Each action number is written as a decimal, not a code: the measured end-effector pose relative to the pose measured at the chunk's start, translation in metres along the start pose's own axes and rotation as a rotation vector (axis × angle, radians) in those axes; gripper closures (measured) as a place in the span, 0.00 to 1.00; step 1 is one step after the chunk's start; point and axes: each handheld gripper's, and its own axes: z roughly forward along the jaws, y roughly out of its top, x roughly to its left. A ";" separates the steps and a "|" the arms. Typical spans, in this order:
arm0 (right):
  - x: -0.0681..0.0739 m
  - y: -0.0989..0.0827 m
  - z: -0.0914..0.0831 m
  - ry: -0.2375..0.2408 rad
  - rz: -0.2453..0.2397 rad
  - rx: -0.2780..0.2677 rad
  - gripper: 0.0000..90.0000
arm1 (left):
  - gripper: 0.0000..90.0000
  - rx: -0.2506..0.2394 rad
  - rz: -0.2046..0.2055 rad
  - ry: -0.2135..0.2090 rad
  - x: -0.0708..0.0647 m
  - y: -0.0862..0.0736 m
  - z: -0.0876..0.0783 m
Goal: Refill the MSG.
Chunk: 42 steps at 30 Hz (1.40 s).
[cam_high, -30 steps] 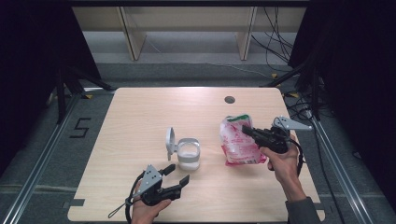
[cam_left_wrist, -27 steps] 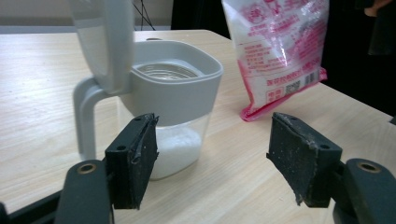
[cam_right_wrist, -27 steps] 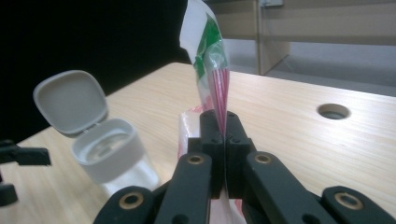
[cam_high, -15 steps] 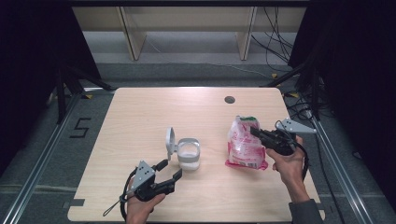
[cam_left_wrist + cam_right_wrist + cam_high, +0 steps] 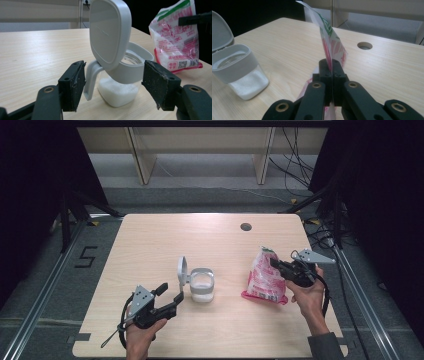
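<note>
One worktop (image 5: 150, 240), light wood, with one round hole (image 5: 245, 226) near its far edge. On it: one pink-and-white plastic bag (image 5: 263, 279), one clear container (image 5: 202, 285) with a grey collar, white powder in the bottom, and one hinged grey lid (image 5: 182, 269). Two grippers, one per hand. Bag sits right of centre, bottom edge on the worktop, long axis running upward and tilted, green-striped top edge uppermost; in the right gripper view its top edge rises thin and near-vertical from between the fingers. Container sits at centre, upright, mouth up; lid flipped open and standing on edge at the container's left side in the high view. Bag and container apart, with bare wood between. Right gripper (image 5: 278, 265): fingers clenched flat on the bag's upper edge, film pinched between the pads. Left gripper (image 5: 169, 296): near front-left of the container, pointing at it; fingers (image 5: 72, 85) spread wide, released, nothing touched. In the left gripper view, container and lid hinge show between the two pads but farther off, apart from both.
</note>
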 end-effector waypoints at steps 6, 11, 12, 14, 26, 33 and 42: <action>-0.008 -0.004 0.003 -0.014 -0.022 0.013 1.00 | 0.38 0.006 -0.015 0.020 0.003 0.004 0.000; -0.011 -0.010 0.008 -0.013 -0.001 0.020 1.00 | 0.37 0.012 0.013 0.002 0.002 0.002 0.004; -0.010 -0.011 0.007 -0.031 0.014 0.043 1.00 | 0.37 0.024 0.003 0.010 0.001 0.002 0.004; -0.015 -0.014 0.009 -0.043 -0.005 0.050 1.00 | 0.37 0.015 0.023 -0.013 0.002 0.002 0.006; -0.022 -0.024 0.012 -0.073 0.033 0.052 0.99 | 0.37 0.031 0.037 -0.004 0.001 0.008 0.006; -0.028 -0.027 0.009 -0.075 0.033 0.083 0.98 | 0.37 0.044 0.043 0.008 0.004 0.012 0.004; -0.029 -0.031 0.010 -0.110 0.074 0.100 0.96 | 0.37 0.028 0.056 -0.022 0.011 0.013 0.009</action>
